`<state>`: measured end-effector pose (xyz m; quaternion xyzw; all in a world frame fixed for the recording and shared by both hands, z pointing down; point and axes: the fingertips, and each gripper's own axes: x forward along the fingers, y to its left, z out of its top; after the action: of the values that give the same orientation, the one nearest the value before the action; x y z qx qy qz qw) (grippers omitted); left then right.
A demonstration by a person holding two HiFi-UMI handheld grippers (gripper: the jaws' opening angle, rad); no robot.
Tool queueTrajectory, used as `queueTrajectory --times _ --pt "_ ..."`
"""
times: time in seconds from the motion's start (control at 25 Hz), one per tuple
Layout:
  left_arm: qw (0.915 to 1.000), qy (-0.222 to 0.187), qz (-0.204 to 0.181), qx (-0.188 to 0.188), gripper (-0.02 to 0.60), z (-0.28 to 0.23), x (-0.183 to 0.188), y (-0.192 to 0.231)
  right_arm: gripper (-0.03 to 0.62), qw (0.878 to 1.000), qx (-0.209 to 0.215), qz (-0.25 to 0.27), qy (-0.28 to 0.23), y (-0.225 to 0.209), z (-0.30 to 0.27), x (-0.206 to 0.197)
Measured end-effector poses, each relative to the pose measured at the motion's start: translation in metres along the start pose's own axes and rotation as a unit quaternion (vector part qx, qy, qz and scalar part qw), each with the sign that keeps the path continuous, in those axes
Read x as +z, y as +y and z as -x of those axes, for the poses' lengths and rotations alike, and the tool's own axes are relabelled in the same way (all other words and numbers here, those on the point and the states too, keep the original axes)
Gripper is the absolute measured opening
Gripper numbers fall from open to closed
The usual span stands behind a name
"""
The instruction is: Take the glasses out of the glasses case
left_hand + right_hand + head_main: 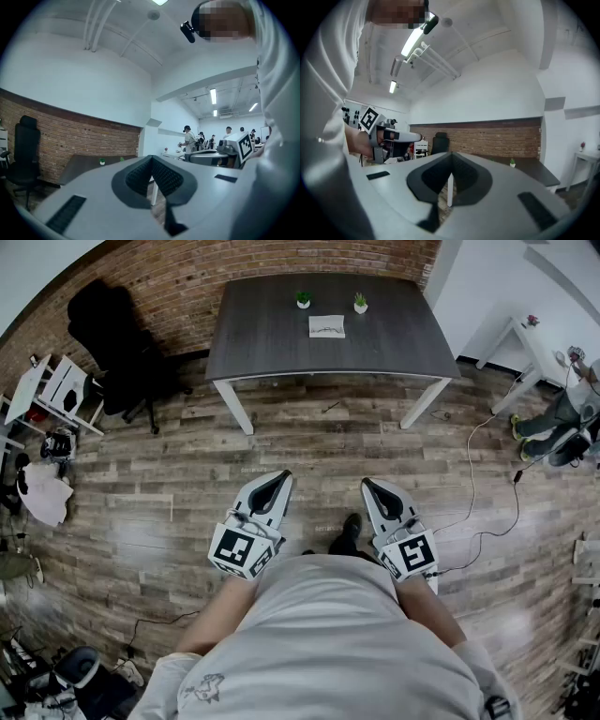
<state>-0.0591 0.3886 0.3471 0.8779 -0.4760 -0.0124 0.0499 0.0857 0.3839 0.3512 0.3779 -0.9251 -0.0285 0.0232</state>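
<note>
Closest to me are my two grippers, one in each hand, held level just ahead of my pale shirt [319,634]. My left gripper [282,475] has its jaws pressed together with nothing between them, and my right gripper [367,483] is closed and empty as well. Between them one dark shoe [349,532] shows on the wooden floor [309,442]; my other foot is hidden under my body. Well ahead, apart from both grippers, stands one dark grey table [262,343]. On it I count two small potted plants [303,300] near the far edge. Just in front of them lies one pale flat thing that I take for the glasses case [326,326]. It is too small for me to tell whether it is open or what it holds. One black office chair [117,343] stands left of the table by the brick wall [234,259]. At the right edge one white side table [525,338] is cut off, and one seated person [561,423] is only partly in view.
</note>
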Motion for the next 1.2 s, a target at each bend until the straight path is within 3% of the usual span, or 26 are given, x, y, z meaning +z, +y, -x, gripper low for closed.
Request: queueTrajectory --times 0.64,1.0,1.2 --pt "0.9997 0.017 0.015 0.007 0.011 -0.041 -0.01 0.005 0.005 1.0 0.014 -0.01 0.0 -0.038 -0.014 -0.005" --pt "0.9991 0.032 0.024 0.009 0.011 -0.097 -0.025 0.004 0.006 1.0 0.007 -0.008 -0.003 -0.099 -0.026 -0.017" --pt "0.999 0.039 0.022 0.008 0.011 -0.143 -0.027 0.001 0.092 1.0 0.015 -0.017 -0.004 -0.141 -0.034 -0.023"
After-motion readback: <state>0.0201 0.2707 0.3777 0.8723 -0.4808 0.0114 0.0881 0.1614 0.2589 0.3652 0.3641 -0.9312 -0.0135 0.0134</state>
